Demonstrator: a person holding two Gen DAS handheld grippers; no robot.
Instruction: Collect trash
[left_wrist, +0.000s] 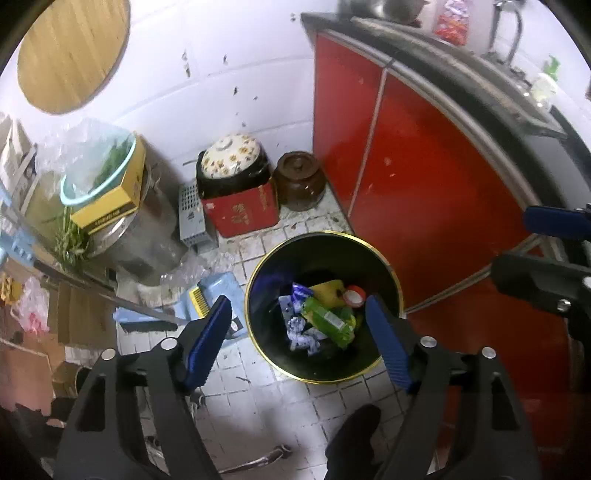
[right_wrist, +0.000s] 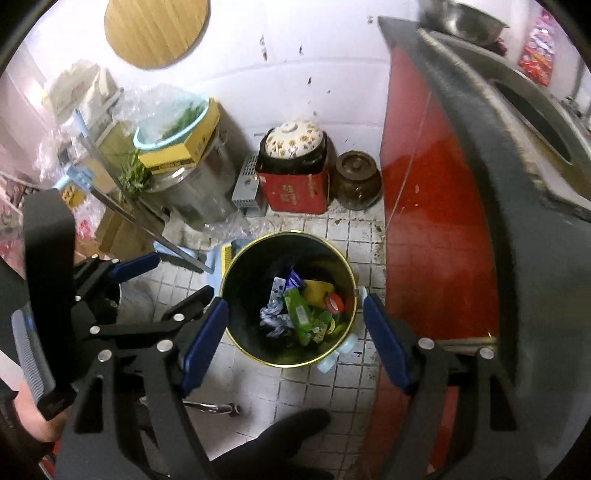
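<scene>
Both wrist views look steeply down on a black trash bin with a gold rim, standing on the white tiled floor beside the red cabinet; the left gripper hangs over the bin with its blue-padded jaws spread wide and nothing between them; the right gripper hangs likewise over the same bin, jaws spread and empty; in the right wrist view the left gripper appears at the left edge, partly hidden behind a black handle; in the left wrist view only a blue pad and black linkage of the right gripper show, cut off at the right edge. The trash lies at the bin's bottom: a green plastic bottle, a yellow item half hidden beneath it, a red and white cap, a crumpled blue-and-white wrapper; smaller pieces are hard to tell apart. Against the back wall stand a red box bearing a flowered lidded pot and a brown jar; a dark shape, possibly a shoe, intrudes at the bottom edge.
</scene>
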